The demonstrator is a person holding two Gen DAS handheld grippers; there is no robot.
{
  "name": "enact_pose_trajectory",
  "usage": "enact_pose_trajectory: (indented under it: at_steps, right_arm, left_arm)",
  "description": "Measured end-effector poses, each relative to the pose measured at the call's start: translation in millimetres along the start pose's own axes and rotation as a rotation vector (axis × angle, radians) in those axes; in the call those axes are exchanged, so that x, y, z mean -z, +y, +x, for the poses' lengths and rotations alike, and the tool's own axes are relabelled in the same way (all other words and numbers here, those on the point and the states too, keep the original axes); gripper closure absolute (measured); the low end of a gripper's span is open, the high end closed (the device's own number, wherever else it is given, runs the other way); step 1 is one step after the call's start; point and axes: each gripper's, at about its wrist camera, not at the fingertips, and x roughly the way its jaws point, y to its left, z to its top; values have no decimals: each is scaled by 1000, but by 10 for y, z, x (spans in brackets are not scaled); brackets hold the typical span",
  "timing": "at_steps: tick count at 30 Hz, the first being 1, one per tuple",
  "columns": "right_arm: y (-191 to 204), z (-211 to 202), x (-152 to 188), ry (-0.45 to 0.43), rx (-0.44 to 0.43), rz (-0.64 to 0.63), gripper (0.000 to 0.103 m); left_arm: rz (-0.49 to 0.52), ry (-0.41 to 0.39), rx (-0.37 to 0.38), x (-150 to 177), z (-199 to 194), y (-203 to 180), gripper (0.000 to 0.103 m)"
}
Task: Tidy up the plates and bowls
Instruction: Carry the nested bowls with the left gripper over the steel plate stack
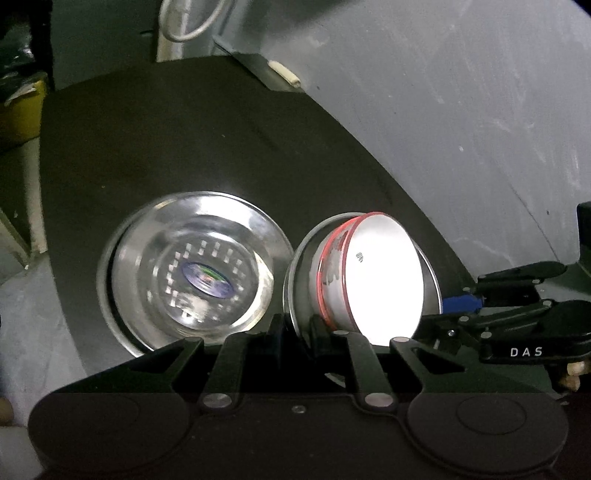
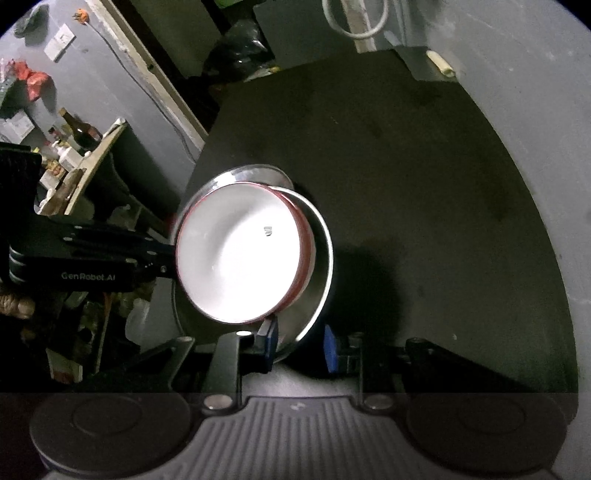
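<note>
Two steel plates (image 1: 192, 266) (image 1: 301, 273), one white red-rimmed bowl (image 1: 384, 273), two tongs (image 1: 299, 325) (image 2: 301, 343), one dark table (image 1: 221, 147).

A lived-in home, in a dim back or storage corner.

My dark surface (image 2: 406, 155) stands against a bare grey plastered wall (image 1: 461, 110). To one side I see a cluttered shelf (image 2: 92, 162) with a dark bottle (image 2: 83, 134) and small jars, a wall switch plate (image 2: 61, 40) with a cord running down, a coiled white cable (image 2: 354, 18) and a black plastic bag (image 2: 236, 51).
</note>
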Motion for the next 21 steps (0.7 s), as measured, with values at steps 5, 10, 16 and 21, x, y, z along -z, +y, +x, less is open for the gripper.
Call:
enact_pose_trajectory:
  at_steps: [5,10,16,21]
  right_arm:
    - [68,47,-138,-4,-21,-29,74]
    - [141,133,-287,2,-39,-58,74]
    - [241,294,-498,14,-64,-95,74]
    - [316,458,-662,35,-73,-128,74]
  left_arm:
    - [-42,-30,-17,-30,-113,136,91]
    - [-85,-42,-45,-46,-162,287,92]
    - [-127,-57,-75,-55,-191,492,92]
    - [-156,-56,-98,-97,-157,649,92]
